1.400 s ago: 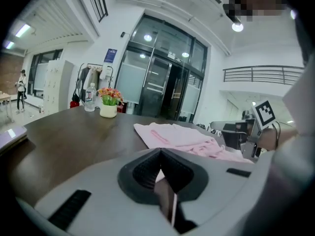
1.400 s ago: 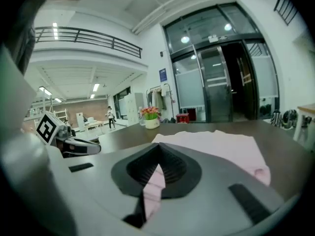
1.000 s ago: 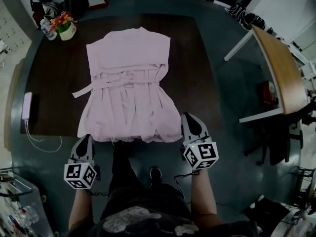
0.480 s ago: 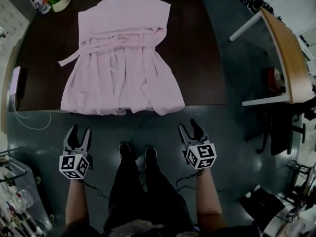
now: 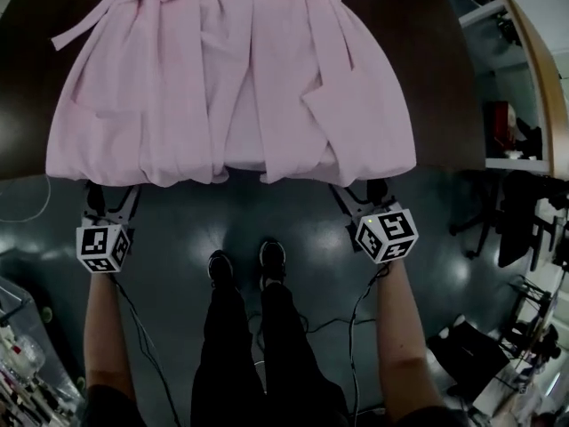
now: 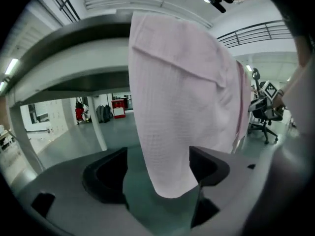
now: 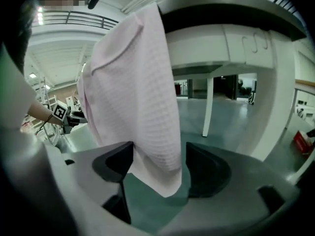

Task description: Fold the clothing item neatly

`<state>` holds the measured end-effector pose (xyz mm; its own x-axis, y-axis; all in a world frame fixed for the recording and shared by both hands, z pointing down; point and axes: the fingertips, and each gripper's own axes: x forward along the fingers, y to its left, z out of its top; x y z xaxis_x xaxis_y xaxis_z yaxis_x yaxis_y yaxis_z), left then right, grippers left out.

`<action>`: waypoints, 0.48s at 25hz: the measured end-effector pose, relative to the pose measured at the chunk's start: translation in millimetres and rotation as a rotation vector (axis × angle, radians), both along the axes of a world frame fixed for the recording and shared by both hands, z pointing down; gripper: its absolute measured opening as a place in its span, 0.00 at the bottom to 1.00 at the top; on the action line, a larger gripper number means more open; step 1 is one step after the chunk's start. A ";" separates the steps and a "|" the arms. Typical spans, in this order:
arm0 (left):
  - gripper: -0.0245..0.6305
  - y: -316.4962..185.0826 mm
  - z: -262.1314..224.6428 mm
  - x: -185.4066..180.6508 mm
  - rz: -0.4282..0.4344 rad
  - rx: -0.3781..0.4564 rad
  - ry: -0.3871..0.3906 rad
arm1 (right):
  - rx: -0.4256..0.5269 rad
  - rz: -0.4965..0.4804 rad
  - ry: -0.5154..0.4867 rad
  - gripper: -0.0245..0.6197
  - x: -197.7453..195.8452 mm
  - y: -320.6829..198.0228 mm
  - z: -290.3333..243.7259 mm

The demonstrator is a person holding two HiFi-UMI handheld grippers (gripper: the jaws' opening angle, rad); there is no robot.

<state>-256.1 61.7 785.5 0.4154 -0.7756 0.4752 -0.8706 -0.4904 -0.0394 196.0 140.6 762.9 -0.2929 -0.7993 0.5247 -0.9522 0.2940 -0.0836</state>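
Note:
A pale pink robe (image 5: 231, 69) lies spread on the dark table (image 5: 22, 105), its hem hanging over the near edge. My left gripper (image 5: 111, 196) is under the hem's left corner and my right gripper (image 5: 360, 192) under its right corner. In the left gripper view the hanging cloth (image 6: 182, 107) drops between the jaws of the left gripper (image 6: 160, 166), which are opening, with a gap on the left side. In the right gripper view the cloth (image 7: 138, 97) hangs between the opening jaws of the right gripper (image 7: 157, 166), brushing the left one only.
The person's legs and shoes (image 5: 244, 265) stand between the two grippers on the grey floor. A wooden desk (image 5: 533, 60) and an office chair (image 5: 524, 229) are at the right. Cables trail from both grippers. A white table leg (image 7: 209, 107) stands beyond the hem.
Both grippers' jaws have gone from shut to spread wide. The head view has dropped closer to the table edge, and the hem corners now hang between the jaws.

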 end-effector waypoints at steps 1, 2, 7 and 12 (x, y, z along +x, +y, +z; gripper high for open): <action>0.61 -7.3 8.4 2.4 0.018 -0.004 0.003 | -0.001 0.011 0.010 0.54 0.0 -2.3 6.9; 0.61 -13.6 15.4 5.9 0.039 -0.006 -0.002 | -0.009 0.017 0.029 0.54 0.8 -2.3 13.9; 0.39 -15.6 33.1 38.5 0.194 -0.047 -0.067 | -0.045 0.054 0.098 0.30 2.7 7.1 27.7; 0.06 31.7 20.5 47.3 0.219 -0.131 0.041 | -0.063 0.051 0.112 0.04 -24.0 22.4 18.7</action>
